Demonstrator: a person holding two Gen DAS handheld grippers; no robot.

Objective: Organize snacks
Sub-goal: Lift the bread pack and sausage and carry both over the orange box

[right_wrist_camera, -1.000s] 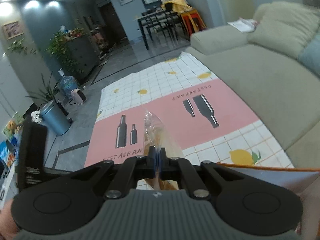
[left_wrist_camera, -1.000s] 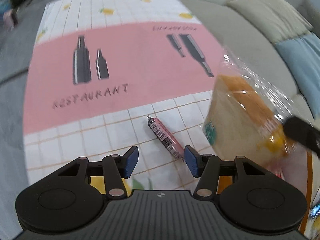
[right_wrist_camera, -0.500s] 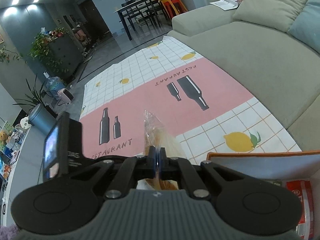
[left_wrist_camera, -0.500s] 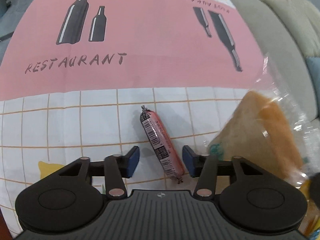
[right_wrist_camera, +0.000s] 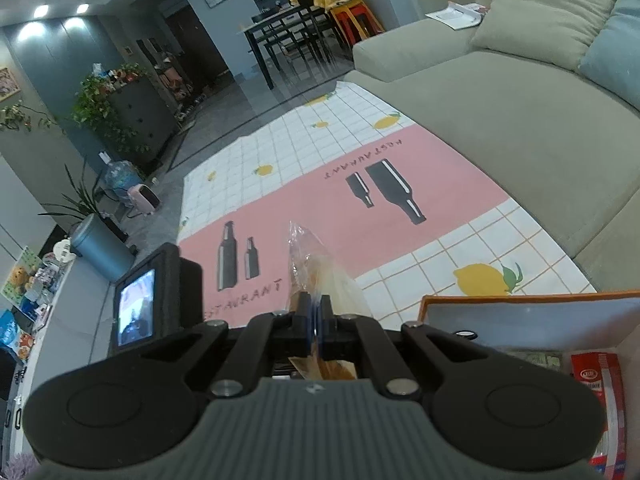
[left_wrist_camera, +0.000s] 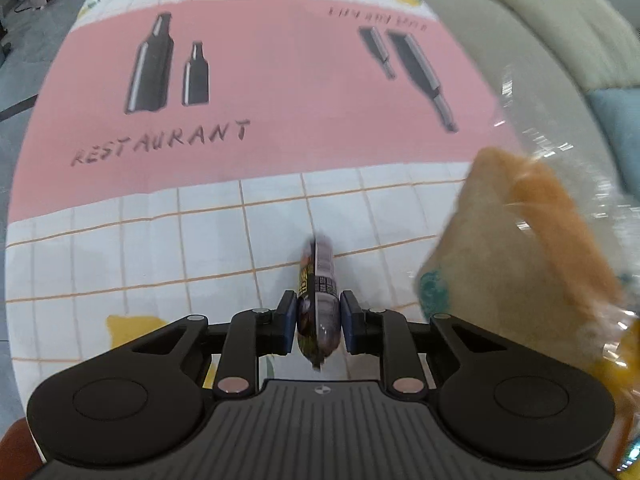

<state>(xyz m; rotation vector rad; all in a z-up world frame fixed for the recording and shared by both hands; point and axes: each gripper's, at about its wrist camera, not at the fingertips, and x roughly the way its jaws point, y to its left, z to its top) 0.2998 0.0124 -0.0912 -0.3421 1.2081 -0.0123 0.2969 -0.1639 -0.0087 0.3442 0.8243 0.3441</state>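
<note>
Left claw is clenched on the sausage stick, pads squeezing its lower half, long end poking toward 12 o'clock over the mat. Whether the stick is clear of the mat can't be told from this view. Right claw is pinched tight on the clear wrap of the bread bag; the loaf hangs below it, and in the left view it sits at 3 o'clock, close beside the sausage.

Step in hand, prob.: carry both snacks to the box at 3 o'clock of the right claw, w/ a red packet already in it.

Doing it well: keep the sausage grip firm, since it's round and slick and could slip or swing. Lift straight first, then go across.

Room: mat is open toward 12 and 9 o'clock. Sofa edge runs along the 3 o'clock side. Box rim stands up, so come in over it, bread first, so the claws don't bump each other.
</note>
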